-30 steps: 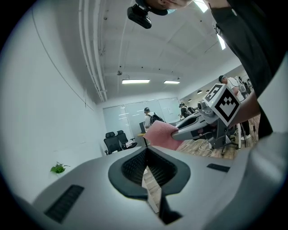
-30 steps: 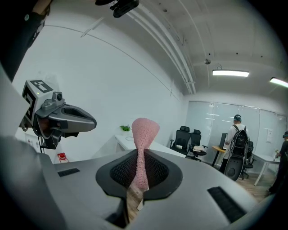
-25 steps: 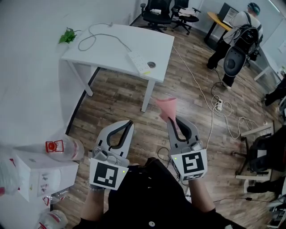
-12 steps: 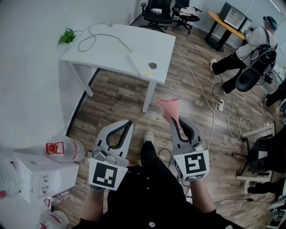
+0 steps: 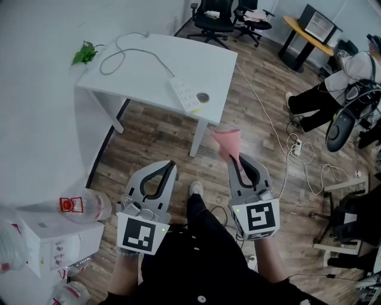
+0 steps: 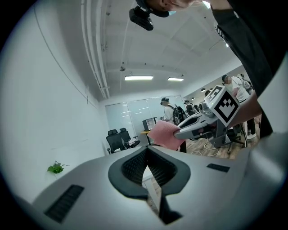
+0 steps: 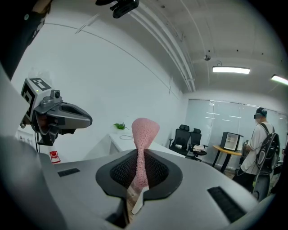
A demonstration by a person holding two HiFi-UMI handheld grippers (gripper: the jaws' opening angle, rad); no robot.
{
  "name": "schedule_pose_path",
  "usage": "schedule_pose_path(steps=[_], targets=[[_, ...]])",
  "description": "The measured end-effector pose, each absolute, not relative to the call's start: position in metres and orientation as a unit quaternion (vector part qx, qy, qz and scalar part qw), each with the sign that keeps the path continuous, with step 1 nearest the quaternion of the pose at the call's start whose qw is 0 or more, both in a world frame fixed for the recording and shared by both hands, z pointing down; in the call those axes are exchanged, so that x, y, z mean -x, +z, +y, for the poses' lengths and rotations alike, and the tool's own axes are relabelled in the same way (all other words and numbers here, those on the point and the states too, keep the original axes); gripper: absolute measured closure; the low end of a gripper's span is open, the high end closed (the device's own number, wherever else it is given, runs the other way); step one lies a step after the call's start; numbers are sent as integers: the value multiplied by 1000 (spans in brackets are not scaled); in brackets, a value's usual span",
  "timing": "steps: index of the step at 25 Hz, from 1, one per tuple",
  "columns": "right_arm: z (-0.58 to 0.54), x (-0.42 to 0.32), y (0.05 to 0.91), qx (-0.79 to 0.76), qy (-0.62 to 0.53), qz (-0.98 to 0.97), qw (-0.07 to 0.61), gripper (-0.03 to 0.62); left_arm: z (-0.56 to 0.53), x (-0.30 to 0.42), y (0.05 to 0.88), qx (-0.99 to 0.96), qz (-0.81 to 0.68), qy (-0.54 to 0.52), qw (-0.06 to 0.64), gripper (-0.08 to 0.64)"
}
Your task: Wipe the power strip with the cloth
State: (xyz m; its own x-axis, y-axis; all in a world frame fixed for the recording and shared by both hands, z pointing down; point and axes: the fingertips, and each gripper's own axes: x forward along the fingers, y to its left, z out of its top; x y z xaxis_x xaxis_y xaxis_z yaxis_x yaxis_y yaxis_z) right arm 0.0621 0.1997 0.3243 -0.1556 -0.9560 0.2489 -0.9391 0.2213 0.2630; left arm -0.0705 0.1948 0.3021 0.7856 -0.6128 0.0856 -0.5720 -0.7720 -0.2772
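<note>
The white power strip (image 5: 185, 95) lies on the white table (image 5: 155, 65) near its front right corner, with its grey cable (image 5: 127, 50) looping toward the wall. Both grippers hang over the wooden floor, well short of the table. My right gripper (image 5: 231, 157) is shut on a pink cloth (image 5: 226, 142), which stands up out of the jaws as a flared tuft (image 7: 145, 130). My left gripper (image 5: 172, 163) is shut with nothing in it (image 6: 147, 157). From the left gripper view the cloth (image 6: 164, 134) and the right gripper show off to the right.
A small green plant (image 5: 84, 53) sits at the table's far left corner. A plastic bottle (image 5: 83, 205) and a white box (image 5: 50, 238) are at lower left. Office chairs (image 5: 211, 15) stand behind the table. A person (image 5: 333, 101) and floor cables (image 5: 294, 143) are at right.
The table has drawn slightly nearer and a shoe has come forward between the grippers. The person in the background has moved to the right. Both grippers keep their grip and pose.
</note>
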Motion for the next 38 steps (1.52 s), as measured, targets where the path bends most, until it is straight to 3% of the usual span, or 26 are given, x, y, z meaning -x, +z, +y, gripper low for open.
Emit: schedule_pose_path(steps=[23, 38], targets=[[-17, -162, 329, -560, -10, -805, 196, 541, -1, -35, 290, 918, 368, -94, 116, 546], [-55, -178, 325, -534, -14, -826, 182, 541, -32, -56, 284, 904, 394, -116, 117, 546]])
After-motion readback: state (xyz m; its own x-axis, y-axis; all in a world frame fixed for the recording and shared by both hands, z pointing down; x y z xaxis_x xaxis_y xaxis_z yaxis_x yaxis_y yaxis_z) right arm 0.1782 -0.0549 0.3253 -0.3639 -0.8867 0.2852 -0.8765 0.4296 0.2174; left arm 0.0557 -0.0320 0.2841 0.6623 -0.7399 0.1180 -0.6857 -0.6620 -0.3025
